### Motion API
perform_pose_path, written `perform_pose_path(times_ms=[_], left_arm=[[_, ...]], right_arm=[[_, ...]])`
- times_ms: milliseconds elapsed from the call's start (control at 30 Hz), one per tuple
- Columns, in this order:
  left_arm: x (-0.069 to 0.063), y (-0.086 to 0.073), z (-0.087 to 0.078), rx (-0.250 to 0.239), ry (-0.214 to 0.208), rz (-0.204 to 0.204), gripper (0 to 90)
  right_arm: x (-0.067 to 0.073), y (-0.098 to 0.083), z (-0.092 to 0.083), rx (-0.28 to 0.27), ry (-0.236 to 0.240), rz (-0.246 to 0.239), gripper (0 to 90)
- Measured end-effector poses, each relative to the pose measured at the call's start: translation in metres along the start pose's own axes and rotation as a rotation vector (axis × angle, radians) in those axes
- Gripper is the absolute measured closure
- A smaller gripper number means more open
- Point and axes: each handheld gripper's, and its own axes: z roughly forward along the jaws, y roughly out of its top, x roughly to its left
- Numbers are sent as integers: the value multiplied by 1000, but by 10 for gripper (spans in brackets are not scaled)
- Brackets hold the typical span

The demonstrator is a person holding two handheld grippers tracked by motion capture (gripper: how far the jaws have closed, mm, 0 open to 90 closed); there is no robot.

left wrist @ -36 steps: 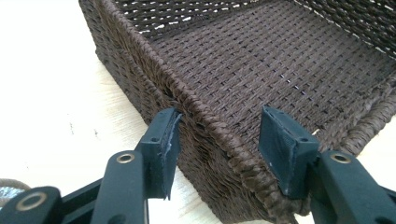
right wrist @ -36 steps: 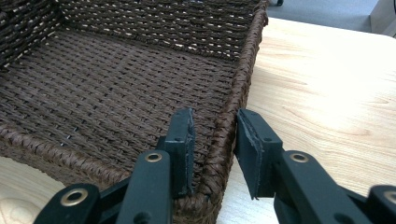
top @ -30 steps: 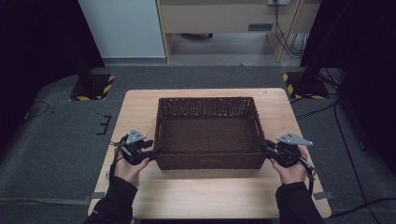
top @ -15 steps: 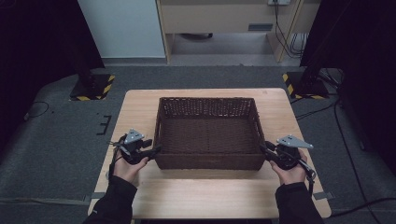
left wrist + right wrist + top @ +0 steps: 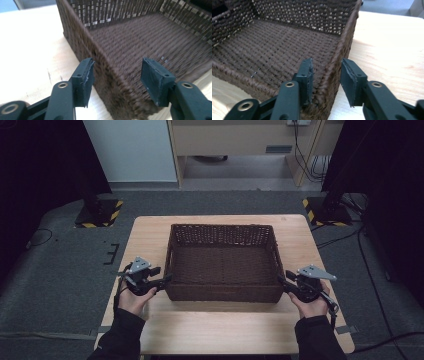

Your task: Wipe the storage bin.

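both my grippers have just been opening: left gripper (image 5: pixel 161 281) and right gripper (image 5: pixel 283 281) now stand spread astride the end walls of the dark brown woven rectangular basket (image 5: pixel 222 265), mid-table (image 5: pixel 150 232); i'd say it's set down, released.

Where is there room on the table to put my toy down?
The basket is empty inside, so that's the biggest free spot. Bare table runs along the near edge below the basket, with a narrower strip behind it. It's crowded at the basket's near corners, where the left tongs and right tongs straddle its side walls.
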Motion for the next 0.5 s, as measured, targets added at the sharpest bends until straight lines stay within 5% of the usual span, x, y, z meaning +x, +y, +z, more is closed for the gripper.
perform_pose_path(times_ms=[267, 500], left_arm=[[4, 0, -27, -42, 4, 13, 344], [21, -22, -46, -25, 63, 5, 269]], right_arm=[[-9, 0, -19, -71, -15, 11, 417], [-18, -11, -32, -76, -34, 23, 281]])
